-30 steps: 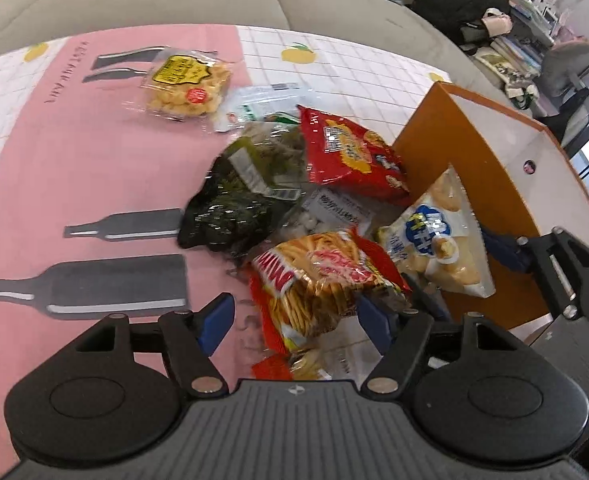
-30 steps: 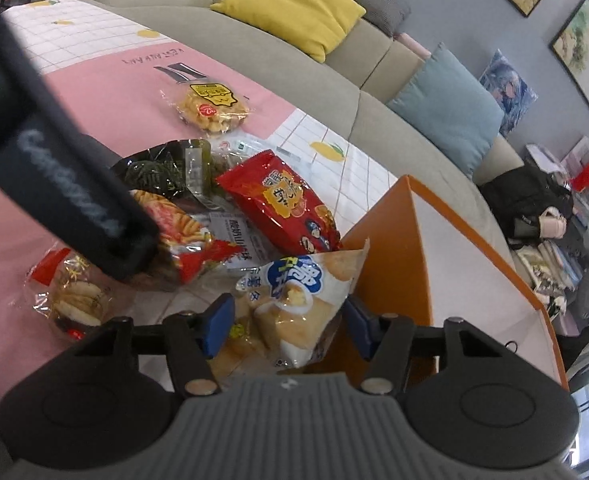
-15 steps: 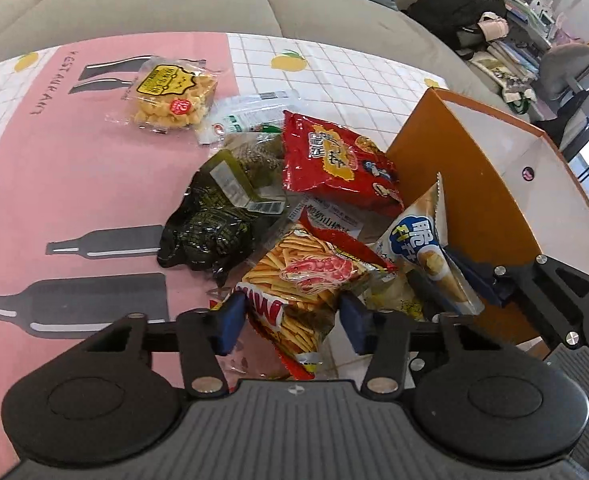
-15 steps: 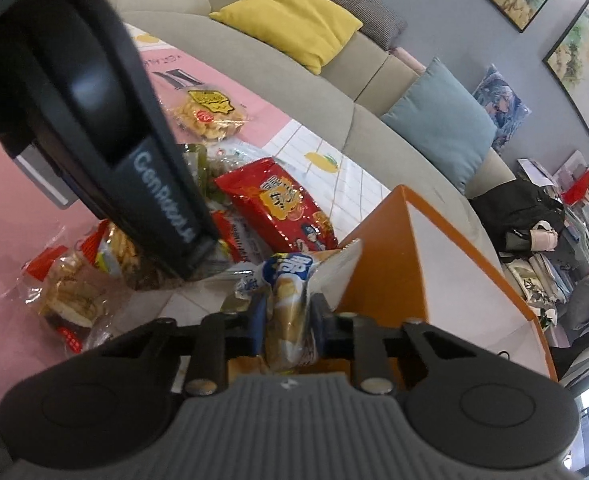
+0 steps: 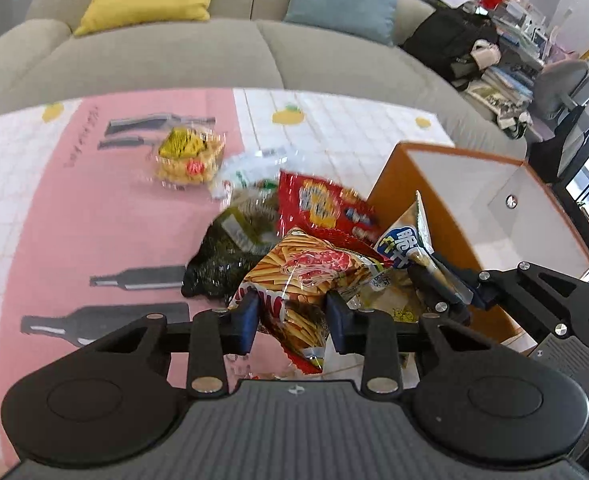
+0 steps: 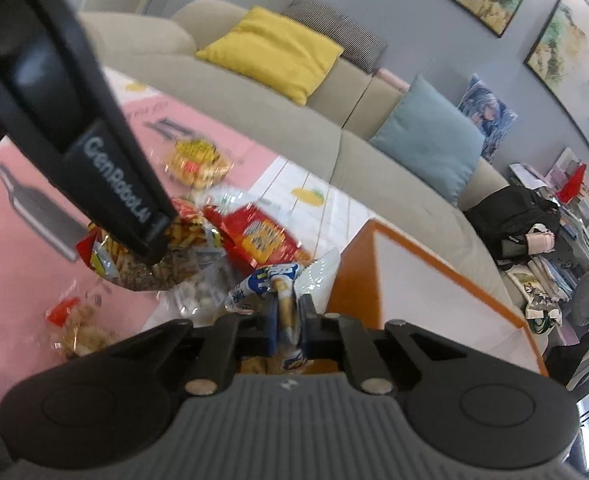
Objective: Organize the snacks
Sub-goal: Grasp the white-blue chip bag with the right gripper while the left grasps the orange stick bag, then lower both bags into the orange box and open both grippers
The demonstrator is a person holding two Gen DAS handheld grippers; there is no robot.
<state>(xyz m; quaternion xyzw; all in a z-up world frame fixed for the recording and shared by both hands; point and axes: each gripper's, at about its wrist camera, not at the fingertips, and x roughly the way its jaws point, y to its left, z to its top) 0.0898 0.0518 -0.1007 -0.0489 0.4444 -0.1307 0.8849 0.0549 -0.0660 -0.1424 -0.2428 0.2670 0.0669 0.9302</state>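
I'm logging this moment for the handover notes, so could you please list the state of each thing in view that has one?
left gripper: shut on the fries bag, bag lifted.
right gripper: shut on the blue-and-white snack bag, pinched thin.
orange box: open-topped; what is visible of its inside holds no snacks.
red cracker bag: sealed, lying on the pile.
dark green bag: lying on the table.
yellow-label pack: apart from the pile, flat.

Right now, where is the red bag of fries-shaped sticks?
In the left wrist view the stick snack bag sits low in the centre, between the left gripper fingers, with the dark green bag on its left and the blue-and-white bag on its right.
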